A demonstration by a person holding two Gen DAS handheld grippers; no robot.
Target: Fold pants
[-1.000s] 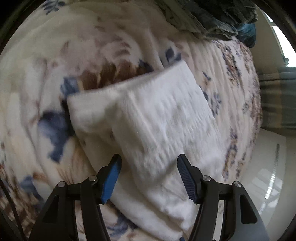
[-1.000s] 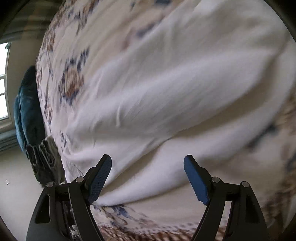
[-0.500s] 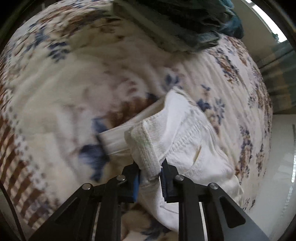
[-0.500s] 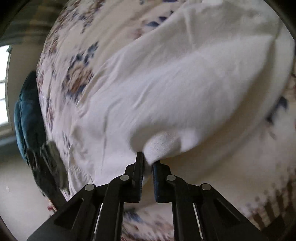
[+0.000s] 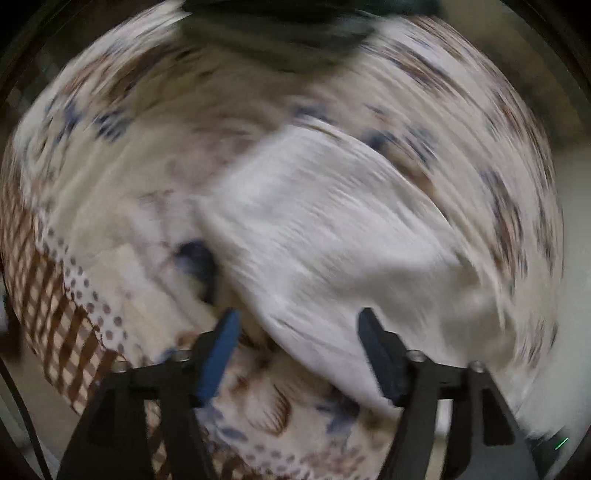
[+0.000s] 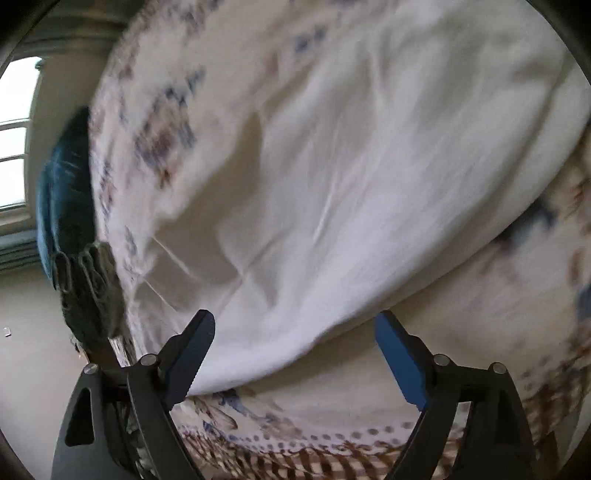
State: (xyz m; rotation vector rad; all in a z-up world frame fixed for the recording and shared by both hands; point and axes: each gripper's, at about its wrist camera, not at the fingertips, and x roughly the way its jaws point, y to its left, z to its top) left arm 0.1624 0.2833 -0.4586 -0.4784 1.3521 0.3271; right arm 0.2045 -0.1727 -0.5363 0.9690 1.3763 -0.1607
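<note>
White pants [image 5: 332, 236] lie folded on a floral bedspread [image 5: 122, 177]; the left wrist view is heavily blurred. My left gripper [image 5: 297, 325] hovers above the near edge of the pants, its jaws opening, blue pads apart with nothing pressed between them. In the right wrist view the same white pants [image 6: 351, 177] fill most of the picture, with creases across the fabric. My right gripper [image 6: 295, 332] hangs over their lower edge, jaws opening wide and free of the cloth.
A pile of dark teal and grey folded clothes [image 6: 74, 229] sits at the bed's edge, also the dark clothes pile [image 5: 280, 33] at the top of the left view. A brown checked border [image 5: 48, 306] marks the bedspread's edge. A window [image 6: 14, 136] shows far left.
Half a second ago both grippers were shut on pinched folds of the pants; now both have let go and spread wide. The left gripper rose and rolled; the right lifted slightly.
</note>
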